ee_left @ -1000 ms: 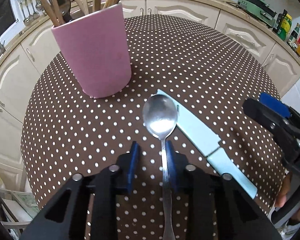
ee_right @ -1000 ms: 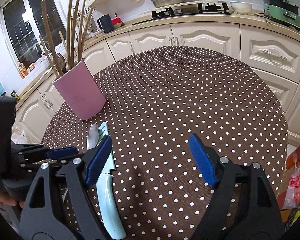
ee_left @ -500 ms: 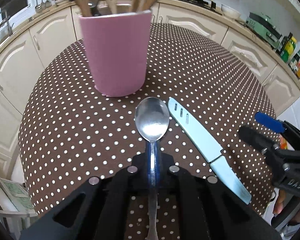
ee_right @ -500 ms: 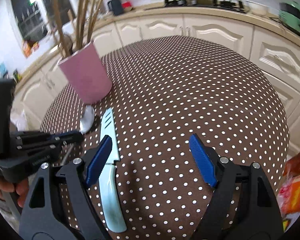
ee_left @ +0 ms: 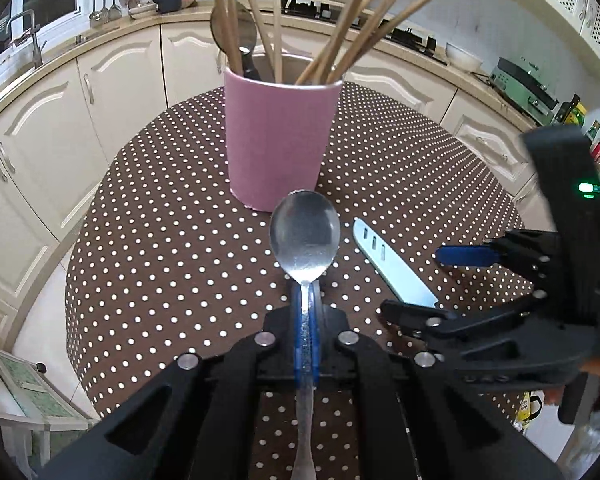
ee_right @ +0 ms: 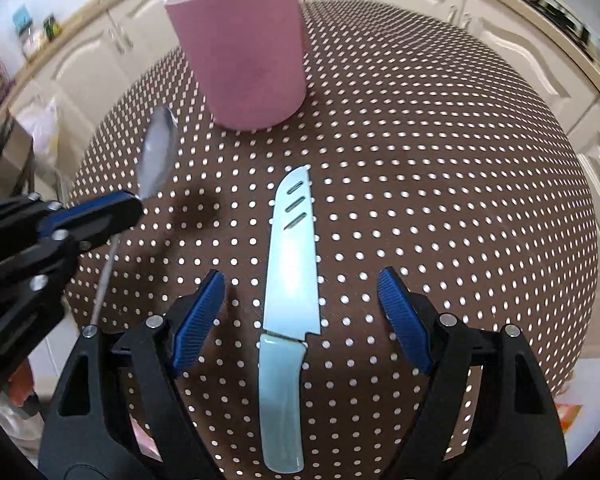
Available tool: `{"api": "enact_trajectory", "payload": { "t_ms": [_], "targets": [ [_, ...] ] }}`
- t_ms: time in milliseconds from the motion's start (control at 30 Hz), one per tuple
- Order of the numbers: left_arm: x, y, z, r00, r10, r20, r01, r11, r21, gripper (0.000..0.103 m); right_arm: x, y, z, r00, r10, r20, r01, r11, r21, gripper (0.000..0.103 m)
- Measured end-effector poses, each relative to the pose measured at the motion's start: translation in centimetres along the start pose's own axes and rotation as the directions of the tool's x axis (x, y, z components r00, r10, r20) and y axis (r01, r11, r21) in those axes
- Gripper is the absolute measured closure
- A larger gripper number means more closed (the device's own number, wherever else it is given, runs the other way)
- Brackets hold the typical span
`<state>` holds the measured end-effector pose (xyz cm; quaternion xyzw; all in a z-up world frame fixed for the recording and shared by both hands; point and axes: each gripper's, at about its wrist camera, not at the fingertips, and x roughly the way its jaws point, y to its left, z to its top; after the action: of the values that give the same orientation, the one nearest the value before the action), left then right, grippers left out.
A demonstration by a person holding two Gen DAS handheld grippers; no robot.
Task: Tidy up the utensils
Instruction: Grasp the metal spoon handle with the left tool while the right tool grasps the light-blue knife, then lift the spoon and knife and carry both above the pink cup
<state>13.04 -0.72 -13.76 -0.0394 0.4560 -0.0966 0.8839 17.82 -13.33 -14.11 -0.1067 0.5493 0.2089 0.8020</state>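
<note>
Knife (ee_left: 392, 274) handle hidden; spoon (ee_left: 305, 240) end cropped.

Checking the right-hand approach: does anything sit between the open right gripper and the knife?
Nothing visible does. The knife lies flat between the open right gripper fingers; the left gripper, holding the spoon, is off to one side.

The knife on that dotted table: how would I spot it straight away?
Find the round table with the brown white-dotted cloth and the pink utensil holder standing on it. In front of the holder lies the knife, flat on the cloth. It is pale blue all over, with three slots near its tip, unlike the silver spoon.
</note>
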Motion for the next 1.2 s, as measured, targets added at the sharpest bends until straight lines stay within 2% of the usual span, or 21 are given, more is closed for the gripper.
{"api": "enact_trajectory", "payload": {
  "t_ms": [67,233,300,333,633,800,933,1100,1200],
  "targets": [
    [-0.3,0.6,0.0,1.0,-0.005,0.005,0.005,1.0,-0.005,0.1,0.8,0.4,0.7,0.999,-0.006,-0.045,0.005,1.0,-0.017,0.041],
    [-0.4,1.0,0.2,1.0,-0.019,0.015,0.019,1.0,-0.018,0.1,1.3,0.8,1.8,0.996,-0.037,-0.082,0.034,0.999,-0.039,0.051],
    [-0.3,1.0,0.3,0.999,-0.024,0.022,0.025,0.999,-0.024,0.1,1.3,0.8,2.2,0.996,-0.048,-0.08,0.045,0.998,-0.038,0.071],
    [-0.4,1.2,0.3,0.999,-0.027,0.025,0.027,0.999,-0.028,0.1,1.5,1.2,2.8,0.996,-0.041,-0.079,0.038,0.999,-0.034,0.077],
    [-1.7,2.6,0.1,0.995,-0.069,0.07,0.072,0.997,-0.032,0.1,0.7,-1.1,3.3,0.999,0.035,0.02,-0.036,0.999,0.04,0.077],
    [-3.0,3.0,0.1,0.988,-0.1,0.121,0.103,0.994,-0.024,0.1,-0.8,-2.0,1.0,0.988,0.098,0.118,-0.109,0.991,0.084,0.077],
    [-3.9,3.2,0.4,0.98,-0.114,0.161,0.121,0.992,-0.035,0.1,-2.6,-3.7,0.5,0.963,0.157,0.218,-0.187,0.974,0.125,0.077],
    [-4.5,3.6,1.0,0.969,-0.151,0.195,0.168,0.983,-0.075,0.1,-4.8,-5.8,0.1,0.902,0.249,0.352,-0.324,0.93,0.175,0.077],
    [-4.7,3.6,1.1,0.965,-0.151,0.216,0.171,0.982,-0.079,0.1,-6.3,-5.2,0.0,0.874,0.254,0.414,-0.352,0.919,0.177,0.077]
  ]
}}
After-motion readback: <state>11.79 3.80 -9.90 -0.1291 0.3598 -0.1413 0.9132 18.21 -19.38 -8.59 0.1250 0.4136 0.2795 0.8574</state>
